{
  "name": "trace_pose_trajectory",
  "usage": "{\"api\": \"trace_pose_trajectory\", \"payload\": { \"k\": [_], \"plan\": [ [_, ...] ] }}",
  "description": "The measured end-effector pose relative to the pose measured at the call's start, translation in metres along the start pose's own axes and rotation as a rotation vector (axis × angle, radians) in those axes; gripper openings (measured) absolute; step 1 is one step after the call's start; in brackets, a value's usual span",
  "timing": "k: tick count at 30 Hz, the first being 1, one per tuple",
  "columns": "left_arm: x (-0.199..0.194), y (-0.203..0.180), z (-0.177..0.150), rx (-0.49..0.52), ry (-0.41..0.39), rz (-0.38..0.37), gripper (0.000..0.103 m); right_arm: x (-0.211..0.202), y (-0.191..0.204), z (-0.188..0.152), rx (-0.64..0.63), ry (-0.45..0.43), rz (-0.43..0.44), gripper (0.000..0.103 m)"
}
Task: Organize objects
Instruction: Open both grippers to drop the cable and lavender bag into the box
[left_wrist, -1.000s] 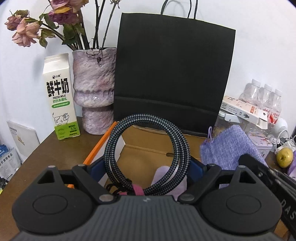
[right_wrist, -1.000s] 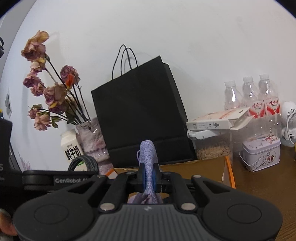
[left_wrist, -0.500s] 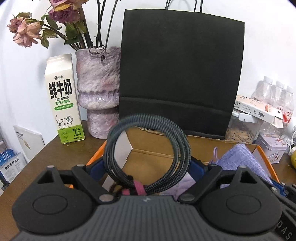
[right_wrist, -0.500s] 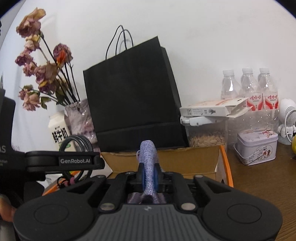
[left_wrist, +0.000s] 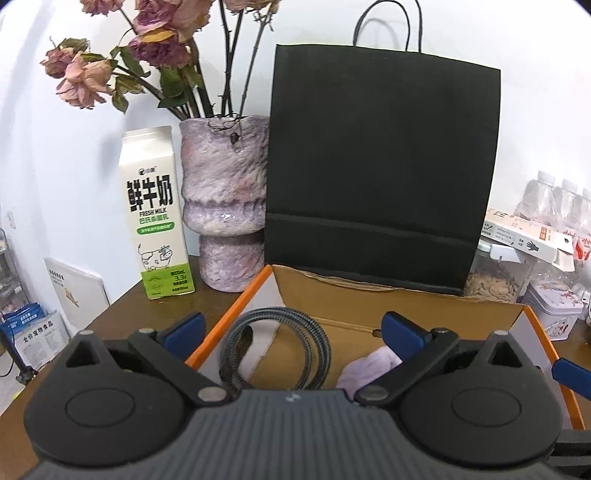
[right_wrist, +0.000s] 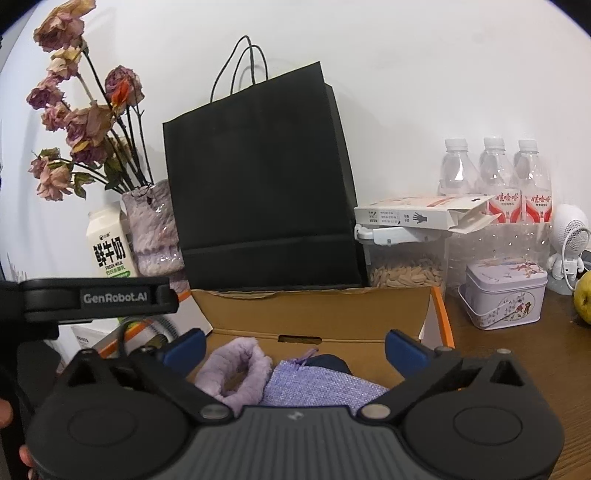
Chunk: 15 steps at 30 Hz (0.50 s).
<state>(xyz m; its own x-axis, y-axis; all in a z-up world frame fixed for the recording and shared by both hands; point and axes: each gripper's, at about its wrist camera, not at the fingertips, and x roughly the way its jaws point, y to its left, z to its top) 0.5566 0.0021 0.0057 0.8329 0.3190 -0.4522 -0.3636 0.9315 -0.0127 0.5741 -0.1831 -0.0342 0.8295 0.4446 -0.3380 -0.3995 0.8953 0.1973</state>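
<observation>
Brown wooden worktop (left_wrist: 122, 314) against a white wall, cluttered along the back. Left gripper (left_wrist: 291, 326) spread wide, holding nothing, above the left part of an open cardboard box (left_wrist: 369, 306) with orange edges. Coiled braided cable (left_wrist: 280, 347) lies in the box just below and between its fingers, near the box's left wall. Fuzzy lilac cloth (left_wrist: 369, 363) sits right of the cable, beside the right finger. Right gripper (right_wrist: 295, 345) also wide, empty, over the same box; one lilac cloth (right_wrist: 236, 373) and one purple woven pouch (right_wrist: 321, 384) lie touching each other directly under it, a dark item partly hidden behind the pouch. Box back wall stands close ahead; bare worktop to the left of the box.

Behind: one black paper bag (left_wrist: 380, 166) touching the box's rear, one purple vase (left_wrist: 225, 199) with dried roses, one milk carton (left_wrist: 155, 218) left of it. Right: one seed container (right_wrist: 406, 262), one white carton on top, one tin (right_wrist: 506, 295), three water bottles (right_wrist: 495, 173).
</observation>
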Motion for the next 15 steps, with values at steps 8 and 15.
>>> {"api": "trace_pose_trajectory", "payload": {
  "k": [8, 15],
  "plan": [
    [-0.020, 0.009, 0.004, -0.033, -0.019, -0.023, 0.103, -0.008, 0.004, 0.007, 0.006, 0.005, 0.009, 0.103],
    [-0.052, 0.020, 0.009, -0.050, -0.048, -0.050, 0.103, -0.028, 0.010, 0.021, 0.000, 0.001, 0.023, 0.103]
  ]
}}
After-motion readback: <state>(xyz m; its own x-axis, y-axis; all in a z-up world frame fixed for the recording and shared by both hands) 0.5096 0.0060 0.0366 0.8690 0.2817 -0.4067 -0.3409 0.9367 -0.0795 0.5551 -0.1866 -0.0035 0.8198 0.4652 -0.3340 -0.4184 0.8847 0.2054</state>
